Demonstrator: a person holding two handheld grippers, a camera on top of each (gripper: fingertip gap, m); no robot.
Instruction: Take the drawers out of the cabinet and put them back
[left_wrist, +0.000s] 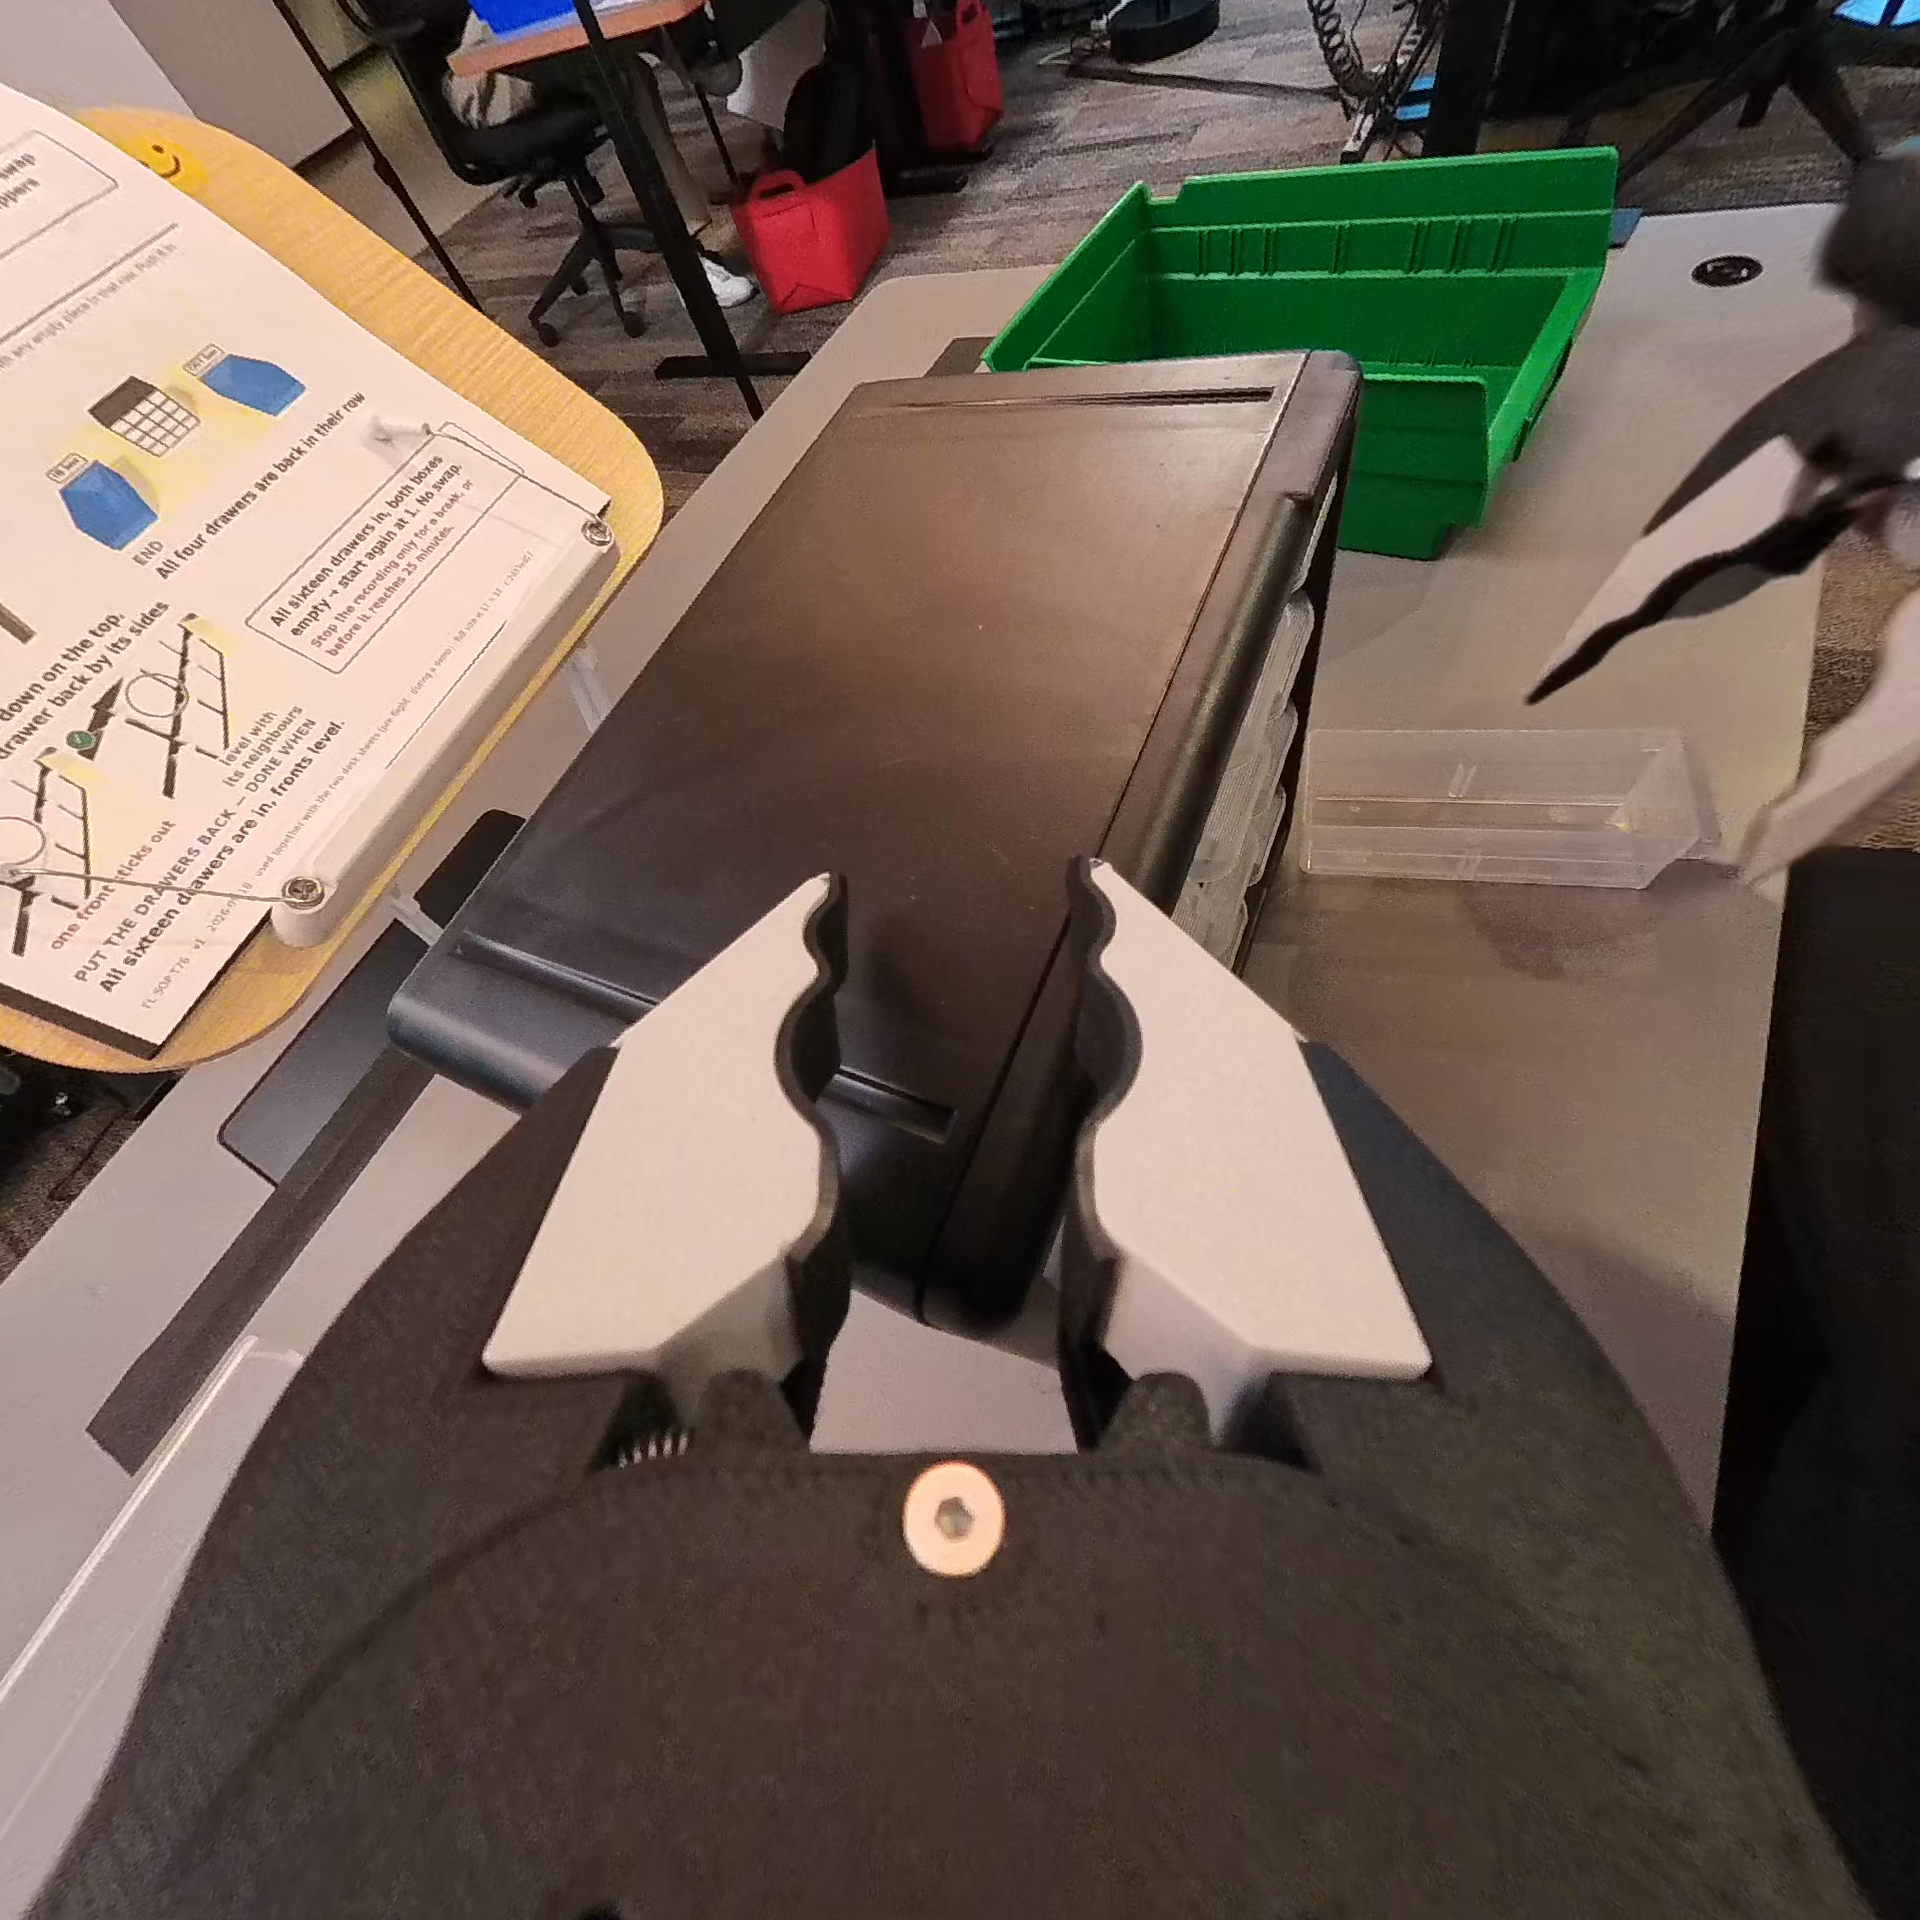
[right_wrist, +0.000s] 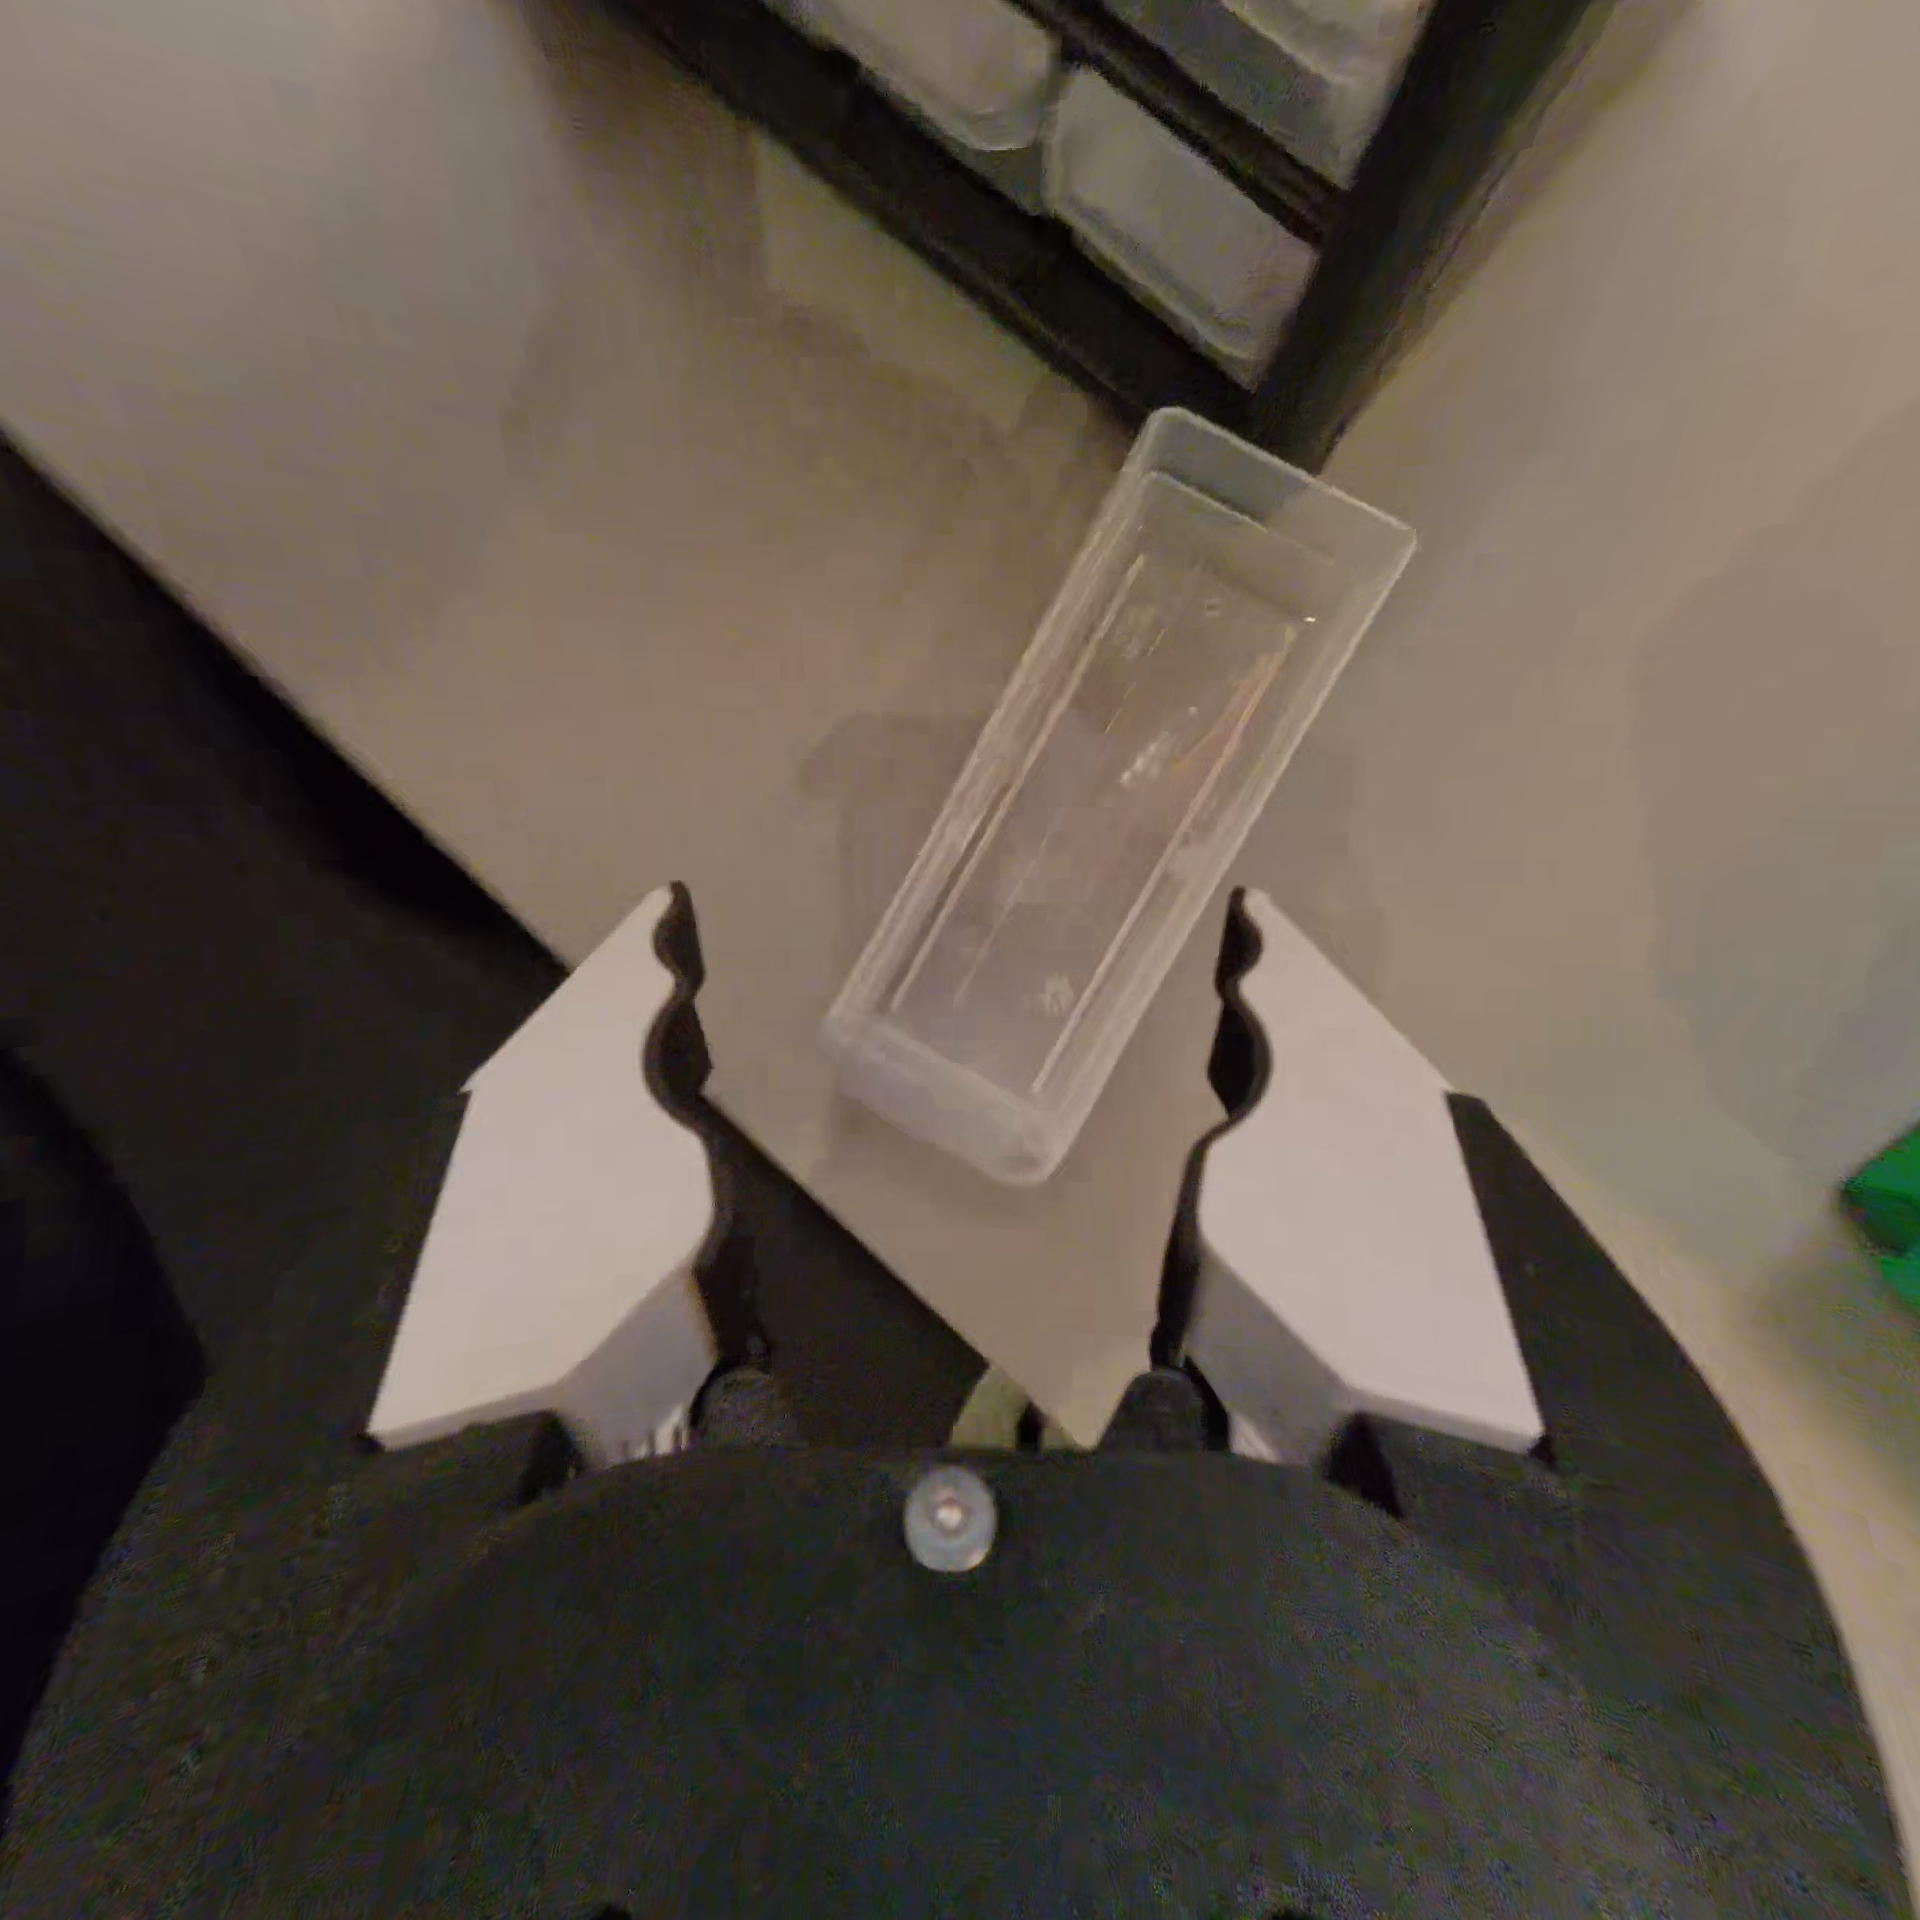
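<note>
Hovering over the bench (right_wrist: 520, 416), the right tongs (right_wrist: 956, 914) are spread wide and empty, with one clear drawer (right_wrist: 1122, 800) lying on the bench between their tips and the cabinet, its near end already inside the gap but touching neither finger. In the left wrist view that same drawer (left_wrist: 1496, 805) sits at right of centre, just beside the black cabinet (left_wrist: 935, 675), and the right tongs (left_wrist: 1662, 769) come in from the right edge above it.

The left tongs (left_wrist: 956, 894) are set fairly narrow over the cabinet's near top edge; they look braced there, though whether they actually pinch the edge I cannot tell. So one drawer is out for certain. Down the cabinet's front, several frosted drawers (right_wrist: 1174, 249) sit in their slots at the top of the right wrist view. The whole front is not visible, so how many are out I cannot say.

A green bin (left_wrist: 1351, 312) stands empty behind the cabinet, upper right of the left view, and an instruction sheet (left_wrist: 208, 582) lies at left. My read: either this drawer is about to be picked up for its return, or it was only just set down.
</note>
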